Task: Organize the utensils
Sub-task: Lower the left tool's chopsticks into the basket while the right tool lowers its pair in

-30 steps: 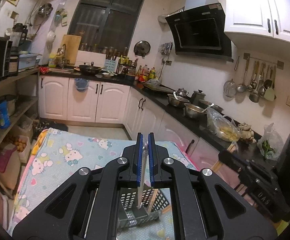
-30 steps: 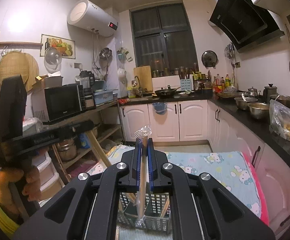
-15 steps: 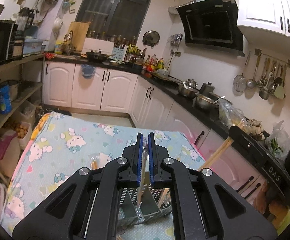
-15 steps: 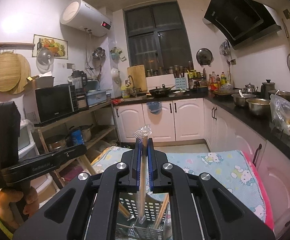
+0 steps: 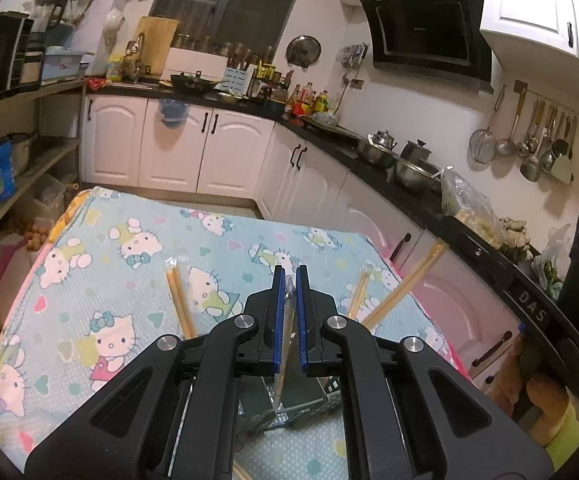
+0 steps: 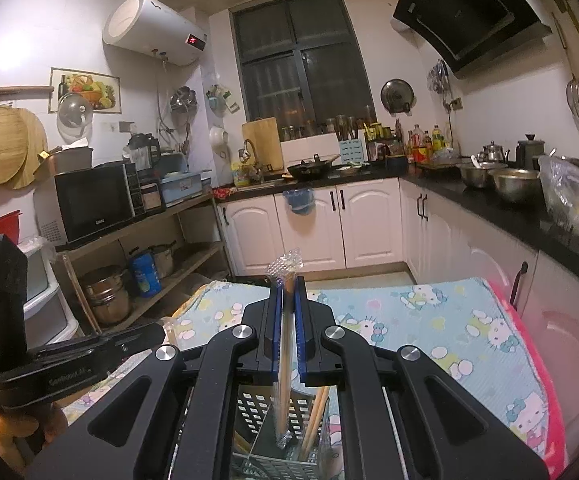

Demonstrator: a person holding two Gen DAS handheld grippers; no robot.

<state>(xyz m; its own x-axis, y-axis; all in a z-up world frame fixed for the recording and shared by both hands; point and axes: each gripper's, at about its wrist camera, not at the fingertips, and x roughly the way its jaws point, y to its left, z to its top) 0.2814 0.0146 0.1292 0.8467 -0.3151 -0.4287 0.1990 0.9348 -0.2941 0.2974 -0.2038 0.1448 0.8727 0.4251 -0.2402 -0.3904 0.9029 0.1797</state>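
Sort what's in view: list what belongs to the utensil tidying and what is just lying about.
Job:
- left claw, shut on a wrapped chopstick pair
- right claw, shut on another wrapped pair
- basket below, chopsticks already in it
- loose chopsticks on the cloth

Lying about:
- microwave
- wok
- metal bowls
- hanging ladles
- water heater

Both views sit right behind their own tool, looking forward along the fingers and tilted a bit down over the cartoon-print desk (image 5: 101, 264). Left one angled toward the range hood (image 5: 421, 24) side, right one squarely at the window (image 6: 301, 64). Shared: desk, perforated basket (image 6: 285, 420) close below, back cabinets.
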